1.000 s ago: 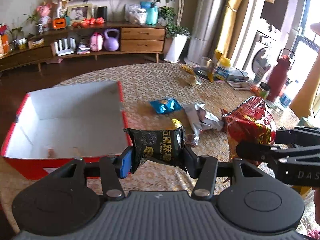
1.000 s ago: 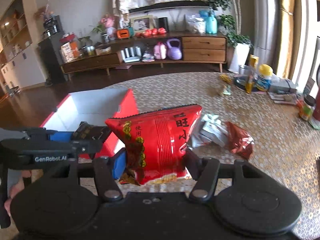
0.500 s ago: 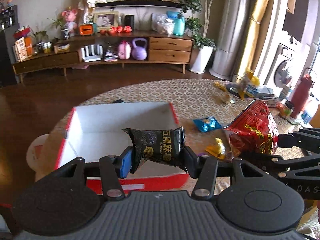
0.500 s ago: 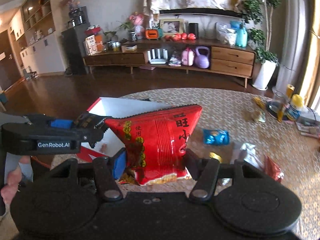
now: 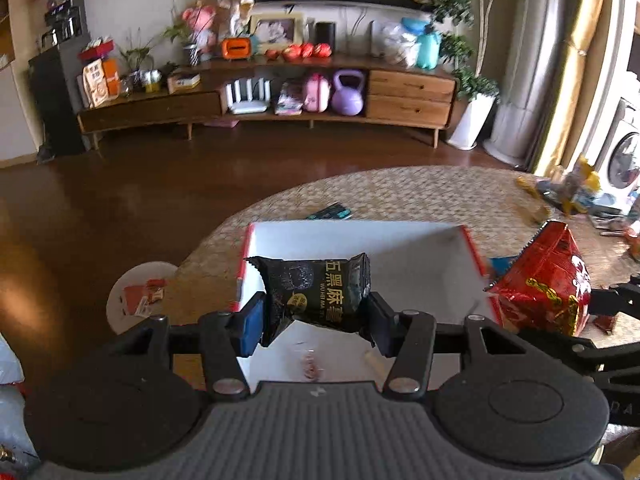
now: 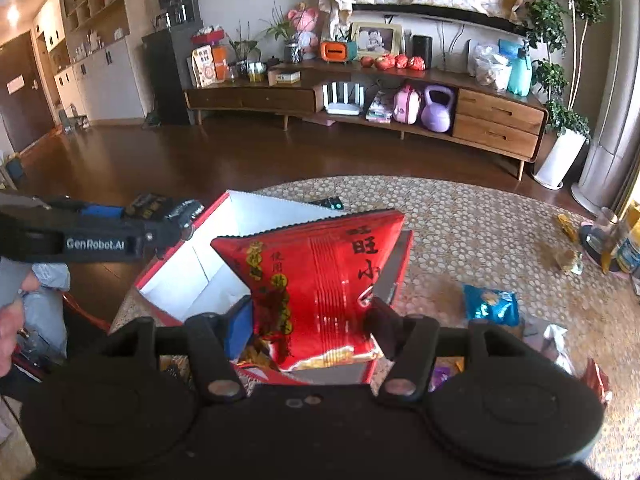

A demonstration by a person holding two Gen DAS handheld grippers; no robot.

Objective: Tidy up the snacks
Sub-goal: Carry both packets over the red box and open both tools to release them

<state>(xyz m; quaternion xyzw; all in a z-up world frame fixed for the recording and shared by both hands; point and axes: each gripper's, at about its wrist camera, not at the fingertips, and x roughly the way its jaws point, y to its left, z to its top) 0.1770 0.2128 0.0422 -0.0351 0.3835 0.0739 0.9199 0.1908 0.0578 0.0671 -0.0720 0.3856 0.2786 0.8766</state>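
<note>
The left claw (image 5: 316, 322) grips a black snack packet (image 5: 318, 294) lettered "WUHEIMA" over the red, white-lined box (image 5: 420, 256) on the counter (image 5: 400, 192); the right claw (image 6: 310, 328) clamps a red Chinese-lettered snack bag (image 6: 316, 284). Only the right view shows "GenRobot.AI" on the left claw and a blue packet (image 6: 490, 304).

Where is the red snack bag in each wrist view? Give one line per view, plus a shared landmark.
Left wrist: red snack bag at the right edge, beside the box.
Right wrist: centre, clamped in the right gripper.
Shared landmark: the red box with white inside.
</note>
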